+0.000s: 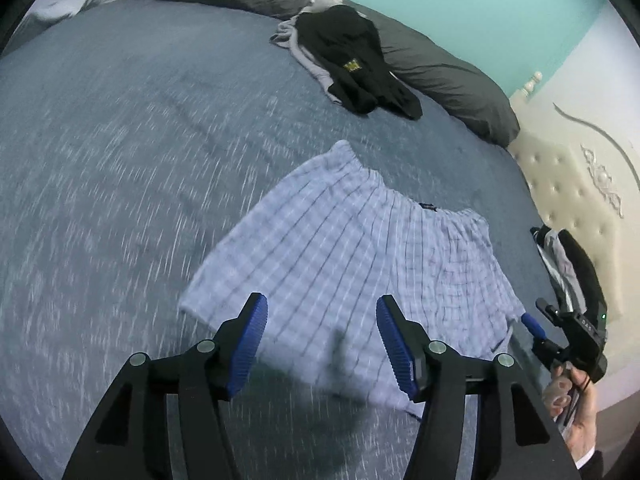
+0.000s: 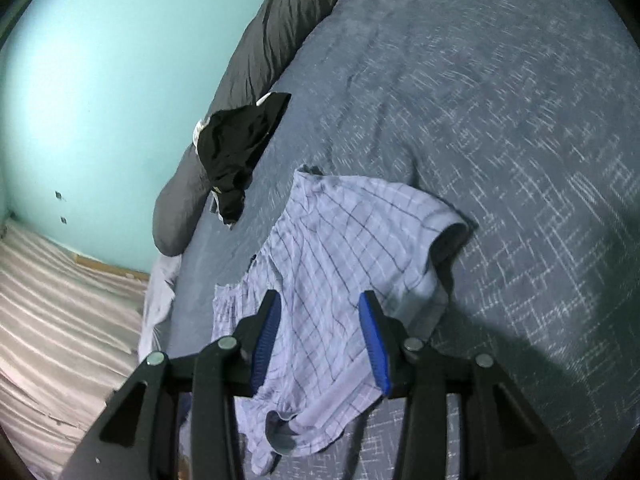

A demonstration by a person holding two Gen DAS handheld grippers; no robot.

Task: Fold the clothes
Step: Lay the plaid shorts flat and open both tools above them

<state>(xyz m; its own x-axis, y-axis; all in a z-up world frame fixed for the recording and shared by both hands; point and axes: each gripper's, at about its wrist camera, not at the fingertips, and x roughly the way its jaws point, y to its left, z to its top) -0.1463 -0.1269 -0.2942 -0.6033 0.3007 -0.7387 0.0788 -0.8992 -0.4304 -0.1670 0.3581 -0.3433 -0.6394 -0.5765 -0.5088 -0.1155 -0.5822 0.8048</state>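
Light blue plaid shorts (image 1: 352, 248) lie spread flat on the blue-grey bed cover (image 1: 120, 160), waistband toward the far side. My left gripper (image 1: 322, 304) hovers over the near hem, open, with nothing between its blue pads. At the right edge of the left wrist view, a hand (image 1: 572, 400) holds my right gripper (image 1: 560, 332) beside the shorts' right leg. In the right wrist view the shorts (image 2: 344, 264) look rumpled, with one leg opening raised. There my right gripper (image 2: 320, 298) stands open above them, its pads not pressing the cloth.
A black garment over a grey one (image 1: 356, 64) lies at the far side against a long dark grey pillow (image 1: 440, 68). A cream tufted headboard (image 1: 568, 200) bounds the bed on the right. The bed edge drops to a striped floor covering (image 2: 60, 320) below a teal wall.
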